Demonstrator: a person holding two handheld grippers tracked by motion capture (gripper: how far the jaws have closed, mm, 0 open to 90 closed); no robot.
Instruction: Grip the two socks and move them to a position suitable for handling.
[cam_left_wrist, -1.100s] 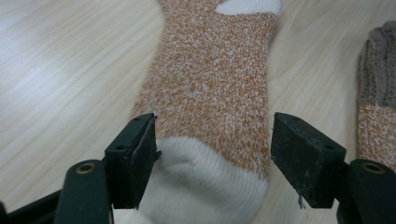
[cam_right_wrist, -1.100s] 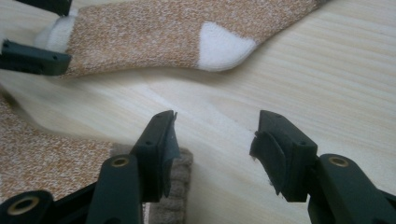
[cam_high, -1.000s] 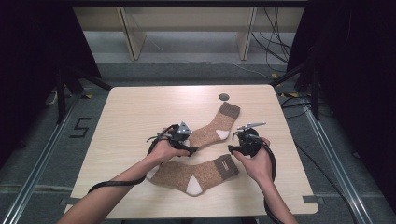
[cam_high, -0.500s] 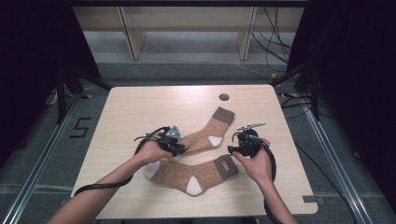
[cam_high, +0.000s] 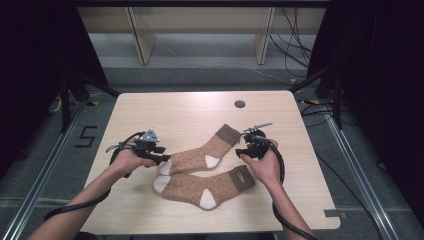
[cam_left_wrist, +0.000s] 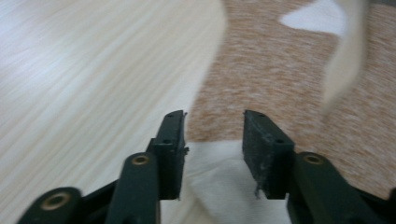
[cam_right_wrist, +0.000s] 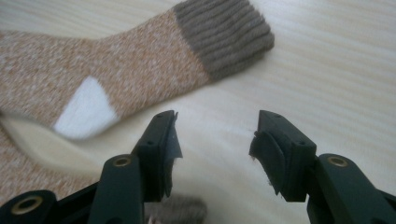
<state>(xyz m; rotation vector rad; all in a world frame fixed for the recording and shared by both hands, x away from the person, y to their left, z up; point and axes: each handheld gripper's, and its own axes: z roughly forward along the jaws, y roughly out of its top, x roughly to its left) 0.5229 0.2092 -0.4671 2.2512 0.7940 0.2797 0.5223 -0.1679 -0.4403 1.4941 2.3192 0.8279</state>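
High view: two brown socks lie side by side in the middle of the tabletop, each with a white toe, a white heel patch and a darker ribbed cuff. The far sock runs from its toe at the left up to its cuff at the far right; the near sock lies just in front of it, toe at the left and cuff at the right, and the two touch along their length.

The left gripper sits at the left end of the far sock, at its white toe. In the left gripper view its jaws stand about half open, having just been opening, and the white toe lies between them; the pads are apart from the cloth rather than pressing on it. Brown knit fills the far right of that view and bare wood the left.

The right gripper is held at the right, between the two cuffs, just beside the far sock's cuff and above the near sock's cuff. In the right gripper view its jaws stand wide apart with nothing between them but bare wood; the far sock's ribbed cuff and white heel patch lie beyond the tips.

A dark round hole marks the far side of the tabletop.
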